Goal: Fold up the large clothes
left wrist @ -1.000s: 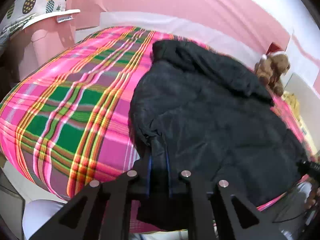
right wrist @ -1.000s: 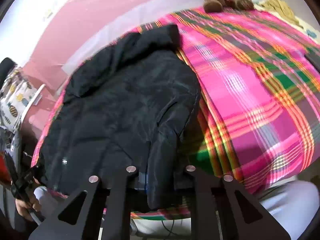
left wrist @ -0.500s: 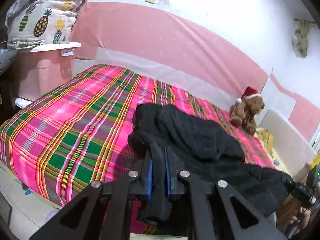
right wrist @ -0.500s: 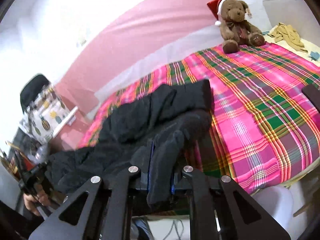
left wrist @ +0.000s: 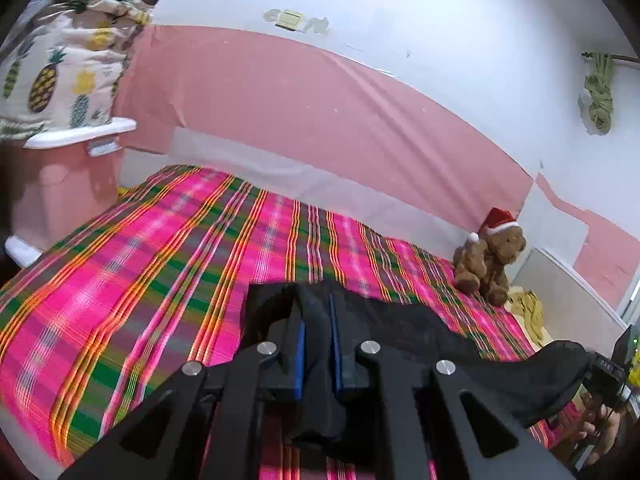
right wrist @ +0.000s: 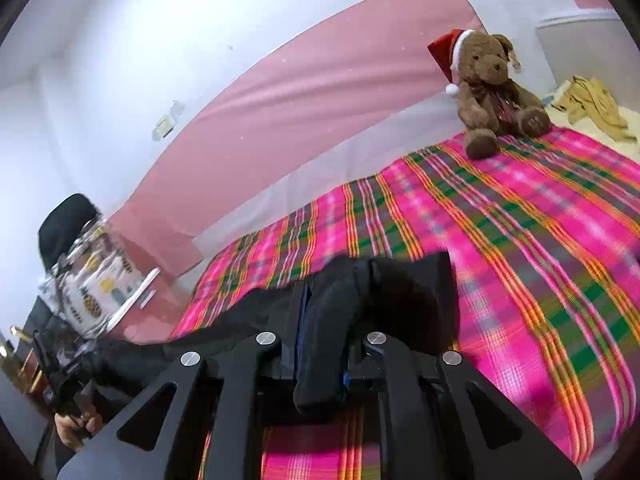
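Nearest, left gripper point(left wrist: 316, 344) and right gripper point(right wrist: 322, 344) each clamped on an edge of the black jacket point(left wrist: 420, 332), raised and stretched between them above the plaid bed point(left wrist: 160, 260); no fold visible, folding judged barely begun; far right, teddy bear point(right wrist: 492, 88).

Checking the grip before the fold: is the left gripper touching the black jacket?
Touching. In the left wrist view the left gripper is shut on a fold of the black jacket, pinched between its blue pads.
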`<act>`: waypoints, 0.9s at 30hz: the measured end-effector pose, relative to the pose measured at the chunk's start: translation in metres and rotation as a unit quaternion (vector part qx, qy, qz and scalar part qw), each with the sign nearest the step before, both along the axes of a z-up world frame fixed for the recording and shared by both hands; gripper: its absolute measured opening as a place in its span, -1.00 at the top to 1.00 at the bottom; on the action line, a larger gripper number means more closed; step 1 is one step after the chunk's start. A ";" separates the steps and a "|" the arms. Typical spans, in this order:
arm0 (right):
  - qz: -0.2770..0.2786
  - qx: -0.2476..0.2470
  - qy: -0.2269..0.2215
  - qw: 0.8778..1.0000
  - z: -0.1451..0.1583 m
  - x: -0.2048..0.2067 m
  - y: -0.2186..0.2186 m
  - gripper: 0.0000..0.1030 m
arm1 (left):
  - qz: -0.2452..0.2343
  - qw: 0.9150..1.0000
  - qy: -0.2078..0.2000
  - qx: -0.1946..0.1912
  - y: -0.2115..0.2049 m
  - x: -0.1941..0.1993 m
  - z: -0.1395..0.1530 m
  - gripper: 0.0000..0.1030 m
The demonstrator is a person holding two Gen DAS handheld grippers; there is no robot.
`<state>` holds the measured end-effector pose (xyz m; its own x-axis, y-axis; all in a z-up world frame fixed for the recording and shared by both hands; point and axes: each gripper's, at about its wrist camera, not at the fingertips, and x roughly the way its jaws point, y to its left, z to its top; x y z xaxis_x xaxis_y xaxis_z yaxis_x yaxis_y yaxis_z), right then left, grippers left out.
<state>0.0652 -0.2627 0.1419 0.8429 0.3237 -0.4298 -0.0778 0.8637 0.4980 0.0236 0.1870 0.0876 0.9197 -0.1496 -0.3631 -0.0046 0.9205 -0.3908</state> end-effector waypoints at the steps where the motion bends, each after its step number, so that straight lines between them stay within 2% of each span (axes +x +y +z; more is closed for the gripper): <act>1: -0.003 -0.002 0.004 1.000 0.001 0.016 0.001 0.75 | 0.002 1.000 0.004 0.002 0.001 0.018 0.002 0.79; 4: -0.011 -0.010 0.032 0.999 -0.005 0.074 0.000 0.74 | 0.009 1.000 0.021 0.015 0.001 0.078 0.003 0.79; 7: -0.018 -0.026 0.074 0.997 -0.024 0.133 0.002 0.73 | 0.016 0.998 0.053 0.034 -0.001 0.139 -0.011 0.79; 11: -0.019 -0.046 0.139 0.989 -0.072 0.198 0.005 0.70 | 0.021 0.992 0.118 0.041 -0.003 0.212 -0.060 0.77; 14: -0.012 -0.043 0.168 0.985 -0.111 0.224 0.006 0.63 | 0.021 0.987 0.156 0.041 -0.003 0.243 -0.103 0.74; 17: -0.005 -0.006 0.180 0.984 -0.147 0.237 0.002 0.61 | 0.021 0.986 0.164 0.017 0.000 0.255 -0.127 0.65; 20: 0.002 0.026 0.177 0.984 -0.153 0.238 -0.005 0.58 | 0.008 0.987 0.157 -0.019 0.006 0.255 -0.128 0.59; 23: 0.015 0.075 0.160 0.984 -0.141 0.232 -0.020 0.44 | -0.006 0.987 0.148 -0.060 0.017 0.251 -0.116 0.50; 27: 0.026 0.128 0.126 0.983 -0.112 0.222 -0.034 0.00 | -0.017 0.988 0.125 -0.092 0.026 0.245 -0.092 0.27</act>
